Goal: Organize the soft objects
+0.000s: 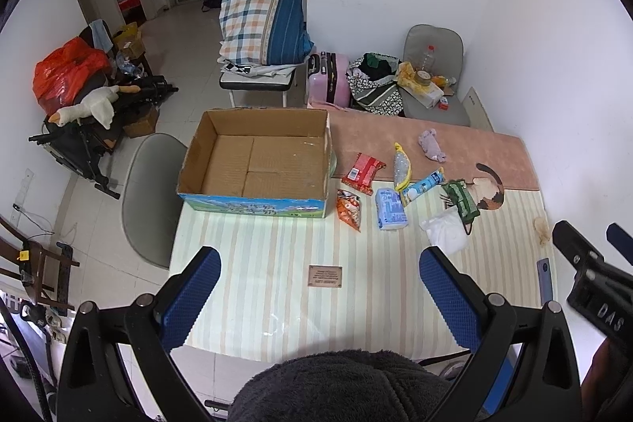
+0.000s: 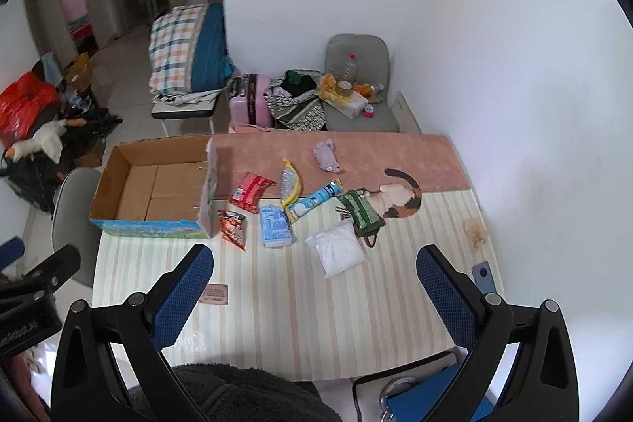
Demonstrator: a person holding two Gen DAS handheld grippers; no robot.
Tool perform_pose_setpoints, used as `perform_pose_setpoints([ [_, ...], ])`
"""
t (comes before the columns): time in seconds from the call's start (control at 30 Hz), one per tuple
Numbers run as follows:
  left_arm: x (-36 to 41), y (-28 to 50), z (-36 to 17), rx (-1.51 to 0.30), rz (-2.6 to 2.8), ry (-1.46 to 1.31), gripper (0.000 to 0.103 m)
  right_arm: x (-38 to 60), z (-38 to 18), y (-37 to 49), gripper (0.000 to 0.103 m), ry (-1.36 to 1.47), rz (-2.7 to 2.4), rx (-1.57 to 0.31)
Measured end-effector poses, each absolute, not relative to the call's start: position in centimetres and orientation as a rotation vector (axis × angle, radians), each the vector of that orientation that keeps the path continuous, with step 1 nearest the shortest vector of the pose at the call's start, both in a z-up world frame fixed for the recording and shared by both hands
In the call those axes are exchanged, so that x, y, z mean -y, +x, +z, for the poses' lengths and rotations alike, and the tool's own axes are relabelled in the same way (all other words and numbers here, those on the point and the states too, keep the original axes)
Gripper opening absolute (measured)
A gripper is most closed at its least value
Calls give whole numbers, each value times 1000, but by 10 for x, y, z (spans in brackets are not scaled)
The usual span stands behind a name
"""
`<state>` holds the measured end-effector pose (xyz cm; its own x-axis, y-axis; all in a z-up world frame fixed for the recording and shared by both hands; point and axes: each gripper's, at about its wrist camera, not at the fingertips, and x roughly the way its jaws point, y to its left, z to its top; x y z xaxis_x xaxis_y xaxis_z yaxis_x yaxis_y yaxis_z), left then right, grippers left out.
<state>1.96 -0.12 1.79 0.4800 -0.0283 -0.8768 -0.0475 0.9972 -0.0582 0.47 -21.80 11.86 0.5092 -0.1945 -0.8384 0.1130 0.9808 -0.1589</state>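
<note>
My left claw (image 1: 319, 287) and right claw (image 2: 314, 283) both hover spread wide and empty above the near, striped half of the tabletop (image 1: 277, 283). A small brown label (image 1: 325, 276) lies on the mat between the left claw's fingers; its print is too small for me to read. The right claw's body, seen from the left wrist view, bears the letters "DAS".

The open cardboard box (image 1: 253, 161) stands at the far left of the tabletop, its printed blue side facing me. Right of it the soft objects lie loosely grouped:
- red packet (image 1: 363, 172), long axis running away from me, tilted right;
- orange snack bag (image 1: 349, 209), just beside the box's near corner, lengthwise toward me;
- blue-and-white tissue pack (image 1: 391, 208), print unreadable;
- yellow-edged clear pouch (image 1: 402, 165), upright on its long axis;
- blue-white tube pack (image 1: 423, 185), diagonal, its lower end touching the pouch;
- green pack (image 1: 461, 199) over the mat's cat (image 1: 490, 190);
- white bag (image 1: 445, 230), nearest me;
- lilac plush toy (image 1: 432, 144), well apart on the pink band.
</note>
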Motion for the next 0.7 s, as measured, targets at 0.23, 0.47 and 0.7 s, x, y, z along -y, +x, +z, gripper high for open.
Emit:
perform_pose_setpoints([
  [0.23, 28, 89, -40, -1099, 8, -29, 103, 292, 61, 65, 103, 31, -302, -1145],
  [0.47, 79, 181, -151, -1314, -45, 98, 103, 347, -78, 143, 103, -46, -258, -1358],
  [0.7, 127, 241, -275, -1605, -136, 100, 96, 376, -228, 199, 103, -129, -199, -1564],
])
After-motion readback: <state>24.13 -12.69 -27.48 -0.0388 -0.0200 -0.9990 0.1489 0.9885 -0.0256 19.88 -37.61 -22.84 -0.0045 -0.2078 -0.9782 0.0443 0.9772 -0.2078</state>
